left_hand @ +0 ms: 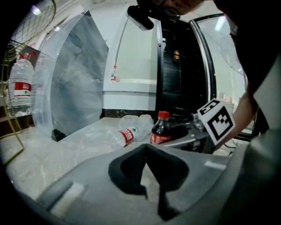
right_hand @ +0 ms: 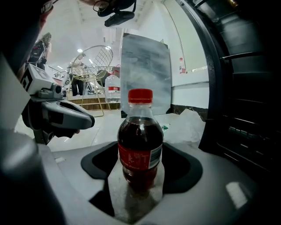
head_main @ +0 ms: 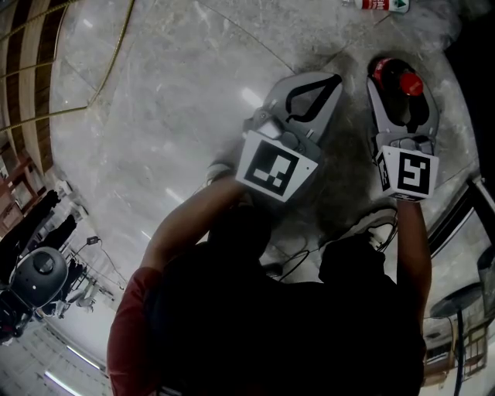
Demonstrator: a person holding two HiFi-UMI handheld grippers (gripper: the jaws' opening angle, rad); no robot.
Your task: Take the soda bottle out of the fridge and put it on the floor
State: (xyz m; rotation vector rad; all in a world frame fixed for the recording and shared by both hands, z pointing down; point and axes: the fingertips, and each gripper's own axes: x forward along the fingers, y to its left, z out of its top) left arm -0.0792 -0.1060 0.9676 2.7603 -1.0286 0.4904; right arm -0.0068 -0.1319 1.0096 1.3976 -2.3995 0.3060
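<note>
1. Head view.
   - Floor (head_main: 178,116): pale grey marble, glossy and veined. Wooden steps (head_main: 22,100) stand at the left edge.
   - Marker cube (head_main: 276,166): a black-and-white square pattern, no letters.
   - Left gripper (head_main: 335,79): grey plastic, its tips meeting in a closed loop with nothing inside.
   - Right gripper (head_main: 401,79): its jaws lie on either side of the soda bottle (head_main: 407,83), which has a red cap and stands on the floor.
   - Water bottle (head_main: 377,5): lies at the top edge.

2. Left gripper view.
   - Room: a white wall. The fridge (left_hand: 180,74) is dark with a glass front, and a grey marbled panel (left_hand: 81,83) leans at the left.
   - Water bottle (left_hand: 127,134): clear, lying on its side. The print on its red label is too small to read.
   - Second water bottle (left_hand: 19,83): upright at the far left, also with a red label.
   - Jaws: black pads pressed tip to tip, empty.

3. Right gripper view.
   - Room: the fridge sits at the right, and a gold wire basket (right_hand: 94,66) is behind.
   - Soda bottle: dark liquid in rounded clear plastic. The label is red with white script that cannot be read.
   - Jaws: clenched on the bottle, which stands upright on the marble with no gap on either side.
</note>
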